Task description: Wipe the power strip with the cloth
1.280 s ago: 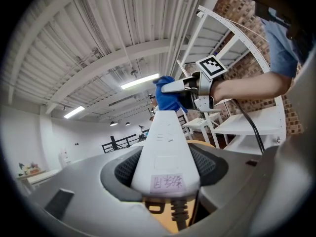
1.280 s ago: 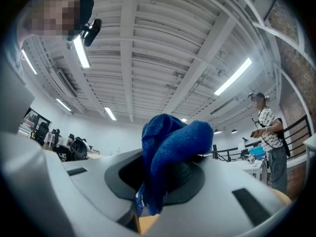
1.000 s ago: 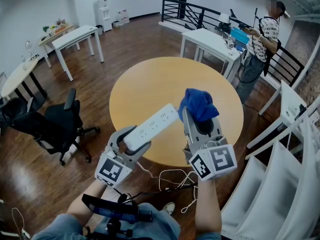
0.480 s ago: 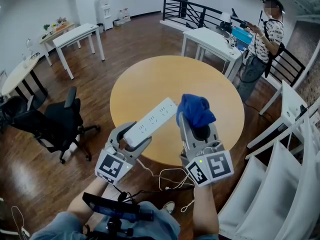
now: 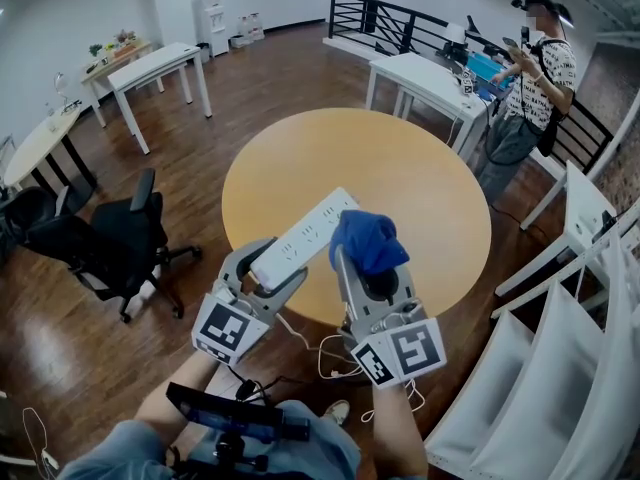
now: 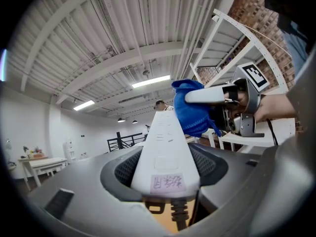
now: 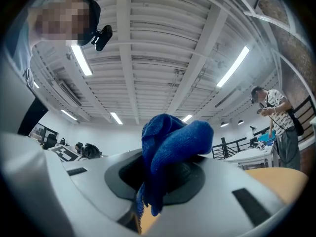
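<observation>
L claw (image 5: 270,276), low left of centre in the head view, is shut tight on the near end of the white power strip (image 5: 305,236). The strip sticks up & away, held in the air over the near edge of the round wood table (image 5: 420,158), w/ its cord (image 5: 318,353) hanging down below. R claw (image 5: 368,268), just right of it, pinches a blue cloth (image 5: 366,240), bunched in a ball on top of the jaws. The cloth sits at the far end of the strip, on its right side. In the left gripper view it looks to touch the strip's edge, but I can't be sure. So I think the step is the very start of the wipe: both things are up & close together. Next move prob needs the R claw to press the cloth on the socket face & rub it along the strip toward the L claw. The L claw must hold firm so the strip doesn't swing or slip.
</observation>
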Motion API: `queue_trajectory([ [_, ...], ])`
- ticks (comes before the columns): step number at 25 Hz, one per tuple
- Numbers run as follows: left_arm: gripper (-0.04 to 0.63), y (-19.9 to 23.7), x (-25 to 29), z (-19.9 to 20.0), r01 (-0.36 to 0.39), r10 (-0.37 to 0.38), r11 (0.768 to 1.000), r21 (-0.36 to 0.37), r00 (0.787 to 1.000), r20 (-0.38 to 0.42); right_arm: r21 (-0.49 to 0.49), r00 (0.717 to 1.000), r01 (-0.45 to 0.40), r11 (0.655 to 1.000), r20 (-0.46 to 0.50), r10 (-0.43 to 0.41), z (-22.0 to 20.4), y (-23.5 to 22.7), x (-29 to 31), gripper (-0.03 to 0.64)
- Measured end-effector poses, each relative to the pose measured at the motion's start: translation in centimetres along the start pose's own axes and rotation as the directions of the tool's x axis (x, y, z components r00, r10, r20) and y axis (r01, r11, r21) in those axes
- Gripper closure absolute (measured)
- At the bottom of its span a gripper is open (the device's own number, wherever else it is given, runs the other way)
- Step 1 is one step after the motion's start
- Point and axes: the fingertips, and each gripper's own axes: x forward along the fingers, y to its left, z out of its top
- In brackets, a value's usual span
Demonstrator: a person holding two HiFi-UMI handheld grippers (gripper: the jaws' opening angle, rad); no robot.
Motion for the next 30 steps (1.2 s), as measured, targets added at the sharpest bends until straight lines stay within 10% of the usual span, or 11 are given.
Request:
queue_trajectory([
  [18,0.308,0.1,0.9,-1.5,-0.013,0.012,1.0,-0.005,1.0,-0.015,0.057,0.999,-0.026,0.998,-0.026,0.027,-2.3,1.9,-0.5,0.543],
  [30,0.308,-1.0,4.5,-12.8,0.015,-0.042,0.993,-0.121,0.973,-0.226,0.082,0.996,0.059,0.995,-0.069,-0.054,-4.0,-0.5,-2.1,0.543],
])
